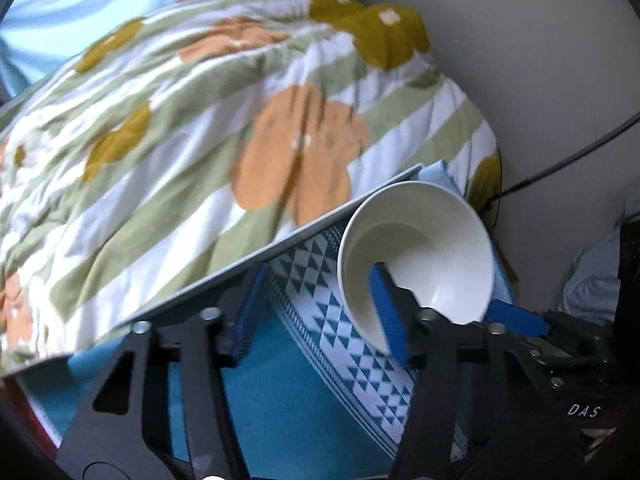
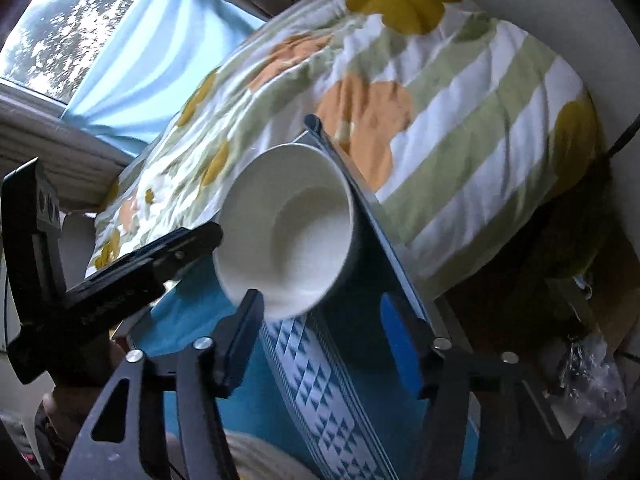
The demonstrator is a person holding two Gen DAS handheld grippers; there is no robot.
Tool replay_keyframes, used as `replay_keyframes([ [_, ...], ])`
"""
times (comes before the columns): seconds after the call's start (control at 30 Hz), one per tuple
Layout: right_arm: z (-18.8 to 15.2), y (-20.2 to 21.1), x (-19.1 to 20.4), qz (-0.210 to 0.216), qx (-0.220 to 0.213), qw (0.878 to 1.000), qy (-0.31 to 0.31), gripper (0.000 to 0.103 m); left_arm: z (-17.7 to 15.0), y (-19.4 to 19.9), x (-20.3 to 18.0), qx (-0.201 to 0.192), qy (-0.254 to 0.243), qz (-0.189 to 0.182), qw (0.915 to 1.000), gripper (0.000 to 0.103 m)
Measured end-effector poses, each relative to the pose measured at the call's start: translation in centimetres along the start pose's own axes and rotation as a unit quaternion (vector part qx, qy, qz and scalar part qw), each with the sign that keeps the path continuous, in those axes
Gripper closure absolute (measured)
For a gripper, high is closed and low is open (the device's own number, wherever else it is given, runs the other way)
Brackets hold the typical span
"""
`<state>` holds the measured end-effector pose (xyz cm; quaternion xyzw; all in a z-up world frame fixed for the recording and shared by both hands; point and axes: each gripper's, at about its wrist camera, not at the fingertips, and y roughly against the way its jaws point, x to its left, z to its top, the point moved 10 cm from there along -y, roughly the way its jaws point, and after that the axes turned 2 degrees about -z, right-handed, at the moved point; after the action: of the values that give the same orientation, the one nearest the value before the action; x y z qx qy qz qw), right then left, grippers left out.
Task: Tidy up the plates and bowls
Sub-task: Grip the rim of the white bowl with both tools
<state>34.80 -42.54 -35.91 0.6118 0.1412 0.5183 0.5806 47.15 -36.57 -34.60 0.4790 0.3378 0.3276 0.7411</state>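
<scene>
Bowl [image 1: 416, 248] seemingly astride left tool [image 1: 320, 312] pad

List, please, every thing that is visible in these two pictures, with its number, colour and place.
bowl: one, white, on the cloth
cloth: one, blue with a white triangle band, under the bowl
quilt: one, green-white stripes with orange and mustard flowers, behind the cloth
curtain: one, light blue, beside the window
cable: one, black, far right
left gripper: black, blue pads, open, one finger inside the bowl
right gripper: black, blue pads, open, at the bowl's near rim
</scene>
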Motion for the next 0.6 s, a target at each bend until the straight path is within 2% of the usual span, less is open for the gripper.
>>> replay_keyframes([
  [0.1, 0.6, -1.0, -0.4, -0.007, 0.003, 1.000, -0.009, 0.067, 0.2, -1.9, -0.2, 0.017, -0.007, -0.011, 0.9998, 0.073],
  [0.17, 1.1, -1.4, -0.6, -0.020, 0.002, 1.000, -0.009, 0.069, 0.1, -2.9, -0.3, 0.027, -0.012, -0.018, 0.9994, 0.080],
  [0.2, 1.2, -1.5, -0.8, -0.023, 0.001, 1.000, -0.011, 0.072, -0.1, -3.3, -0.4, 0.031, -0.013, -0.021, 0.9992, 0.086],
  [0.3, 1.5, -1.9, -1.1, -0.030, -0.003, 0.999, -0.018, 0.082, -0.3, -3.9, -0.7, 0.042, -0.006, -0.044, 0.9981, 0.095],
  [0.6, 1.7, -1.8, -0.9, -0.027, -0.007, 0.999, -0.017, 0.084, -0.5, -3.3, -1.2, 0.039, -0.011, -0.028, 0.9988, 0.097],
])
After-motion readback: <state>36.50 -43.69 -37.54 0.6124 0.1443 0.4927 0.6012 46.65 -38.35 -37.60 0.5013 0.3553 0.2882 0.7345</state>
